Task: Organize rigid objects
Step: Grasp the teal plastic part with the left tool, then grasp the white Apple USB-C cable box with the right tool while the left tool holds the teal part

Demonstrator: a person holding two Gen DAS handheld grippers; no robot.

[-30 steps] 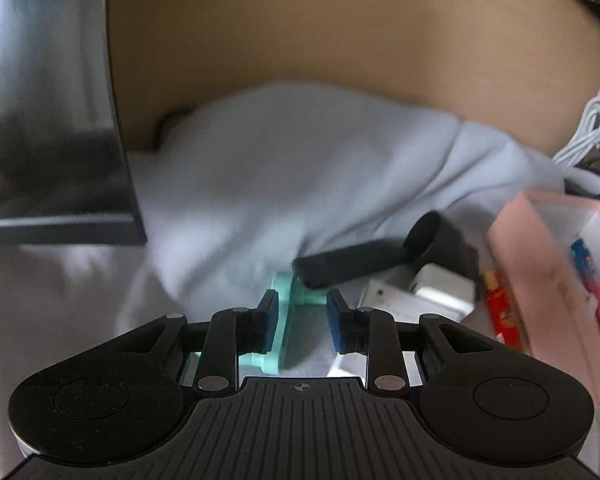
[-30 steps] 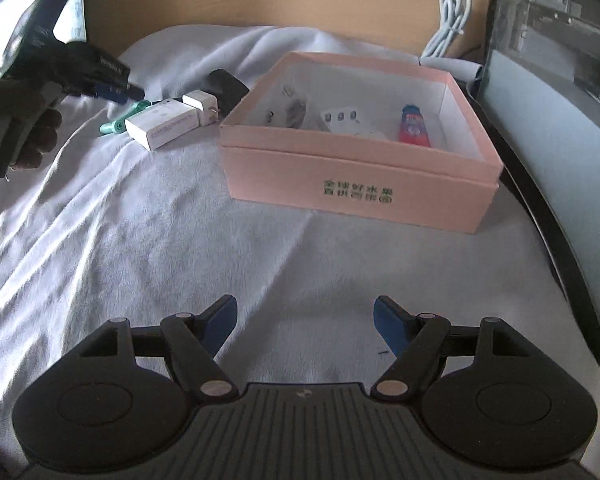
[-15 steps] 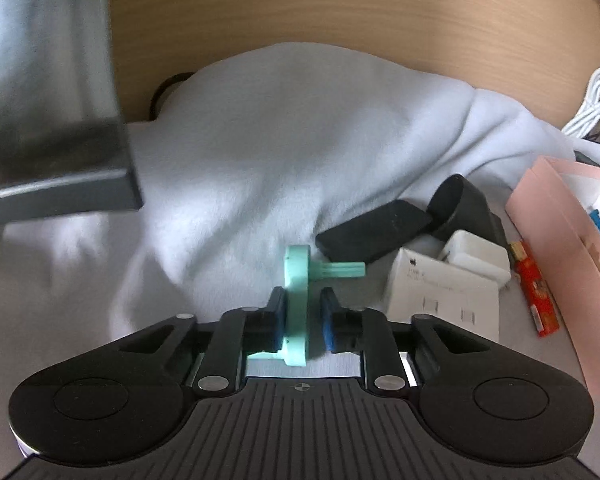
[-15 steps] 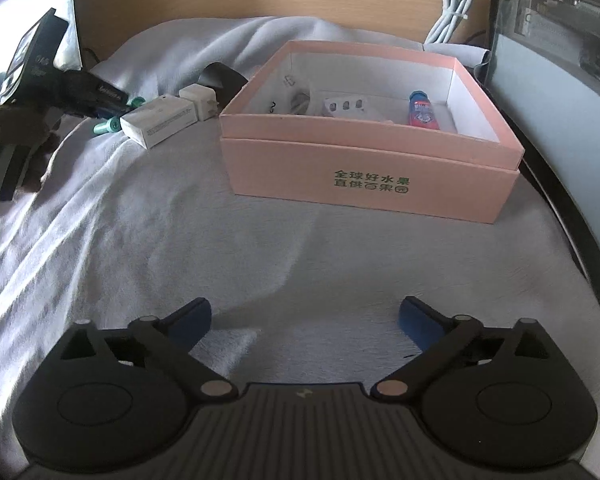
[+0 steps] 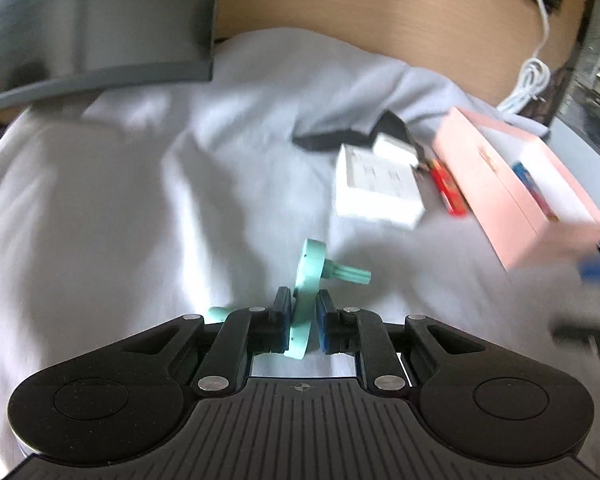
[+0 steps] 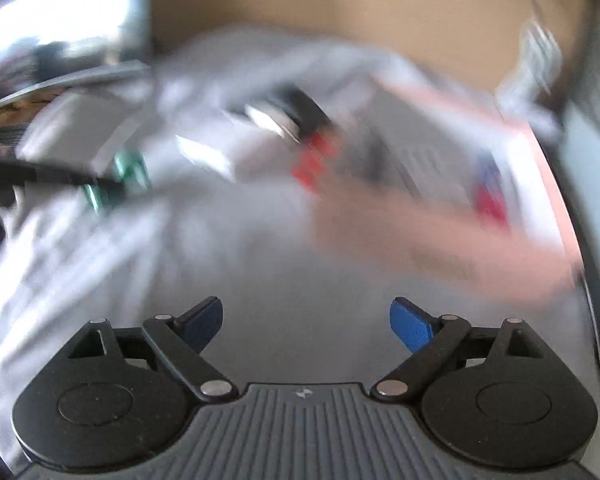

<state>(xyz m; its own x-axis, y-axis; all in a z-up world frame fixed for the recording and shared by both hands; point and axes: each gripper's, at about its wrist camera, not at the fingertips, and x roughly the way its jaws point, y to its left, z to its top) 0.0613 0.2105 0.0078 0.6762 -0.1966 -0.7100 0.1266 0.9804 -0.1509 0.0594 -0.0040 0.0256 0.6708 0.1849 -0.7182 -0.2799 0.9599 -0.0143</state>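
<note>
Two grippers work over a rumpled white cloth (image 5: 148, 184), and the view from each wrist is smeared by motion. Farthest left in the left wrist view, a dark monitor (image 5: 92, 20) rises behind the cloth. At the centre, the left gripper (image 5: 302, 322) is clamped on a mint-green plastic piece (image 5: 306, 276) — a flat disc with a ribbed stem jutting right and a stub poking out left — the blue pads pressing both faces of the disc, which is lifted clear of the cloth. Right of it lies a white box (image 5: 376, 190), with a smaller white adapter (image 5: 394, 148) touching its far edge and a black item (image 5: 340, 136) just behind. A red stick (image 5: 448, 188) lies between the white box and the pink box (image 5: 512, 184), whose open top shows a blue-and-red tube (image 5: 534, 184) inside. A white cable (image 5: 528, 80) coils behind.

From the right wrist, the right gripper (image 6: 306, 322) hangs over bare cloth with its jaws wide apart and closing, nothing between them. The pink box (image 6: 440, 232) is a blur ahead at the right.
</note>
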